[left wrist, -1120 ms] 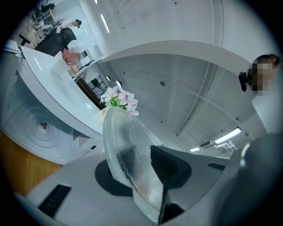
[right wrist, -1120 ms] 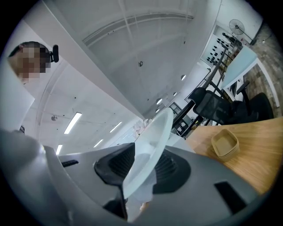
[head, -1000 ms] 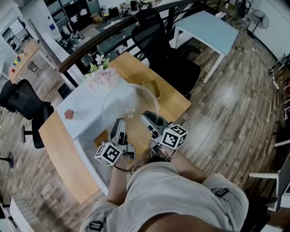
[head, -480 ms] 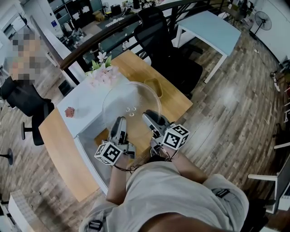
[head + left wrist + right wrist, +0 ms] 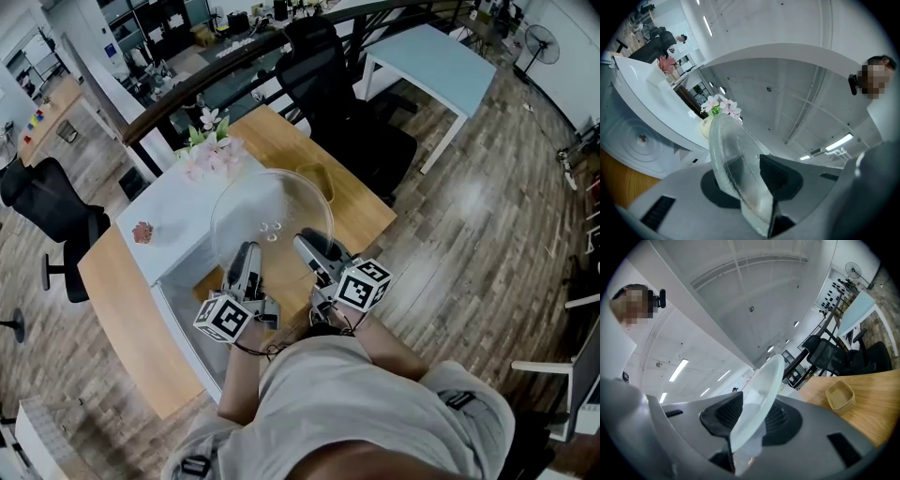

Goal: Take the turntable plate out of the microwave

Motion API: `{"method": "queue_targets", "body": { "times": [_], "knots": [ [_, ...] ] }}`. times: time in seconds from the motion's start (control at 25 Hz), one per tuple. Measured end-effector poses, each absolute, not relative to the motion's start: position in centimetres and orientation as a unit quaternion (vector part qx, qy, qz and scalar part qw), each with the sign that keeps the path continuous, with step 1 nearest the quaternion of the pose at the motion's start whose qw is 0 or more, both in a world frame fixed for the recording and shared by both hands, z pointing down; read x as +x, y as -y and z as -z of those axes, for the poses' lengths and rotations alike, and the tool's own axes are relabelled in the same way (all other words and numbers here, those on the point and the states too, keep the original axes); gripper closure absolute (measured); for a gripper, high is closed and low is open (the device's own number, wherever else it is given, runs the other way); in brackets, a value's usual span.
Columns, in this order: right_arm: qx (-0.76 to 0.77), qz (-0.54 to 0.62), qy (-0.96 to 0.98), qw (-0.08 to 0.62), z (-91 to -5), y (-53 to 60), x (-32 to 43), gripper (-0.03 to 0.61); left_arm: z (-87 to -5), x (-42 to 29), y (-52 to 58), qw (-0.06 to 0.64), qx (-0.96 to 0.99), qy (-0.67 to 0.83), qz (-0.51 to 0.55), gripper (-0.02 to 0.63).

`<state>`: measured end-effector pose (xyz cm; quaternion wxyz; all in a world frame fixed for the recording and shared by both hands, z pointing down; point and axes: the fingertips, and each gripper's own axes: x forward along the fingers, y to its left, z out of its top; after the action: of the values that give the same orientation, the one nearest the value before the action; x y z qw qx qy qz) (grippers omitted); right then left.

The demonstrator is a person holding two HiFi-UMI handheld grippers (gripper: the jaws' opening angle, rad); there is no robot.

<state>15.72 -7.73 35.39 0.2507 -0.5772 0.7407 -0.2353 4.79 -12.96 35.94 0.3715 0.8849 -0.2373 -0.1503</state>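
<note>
The clear glass turntable plate (image 5: 267, 211) hangs level in the air over the white microwave (image 5: 178, 220), held by both grippers at its near rim. My left gripper (image 5: 247, 258) is shut on the plate's near-left edge; in the left gripper view the glass rim (image 5: 738, 176) runs between the dark pads. My right gripper (image 5: 309, 246) is shut on the near-right edge, and in the right gripper view the plate (image 5: 757, 401) sits clamped between its pads. The microwave's open cavity (image 5: 640, 140) shows at the left, with its bare floor and centre hub.
The microwave stands on a wooden table (image 5: 352, 206). A small tan tray (image 5: 314, 181) lies on the wood beyond the plate, seen also as a tan tray (image 5: 840, 395). A vase of pink flowers (image 5: 211, 150) stands behind the microwave. Black office chairs (image 5: 347, 89) stand beyond.
</note>
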Motion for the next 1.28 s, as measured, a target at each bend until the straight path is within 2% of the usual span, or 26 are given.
{"method": "queue_targets", "body": {
  "times": [1.28],
  "knots": [
    [-0.577, 0.236, -0.742, 0.248, -35.78, 7.76, 16.11, 0.453, -36.23, 5.19, 12.99, 0.367, 0.887, 0.237, 0.146, 0.492]
  ]
}}
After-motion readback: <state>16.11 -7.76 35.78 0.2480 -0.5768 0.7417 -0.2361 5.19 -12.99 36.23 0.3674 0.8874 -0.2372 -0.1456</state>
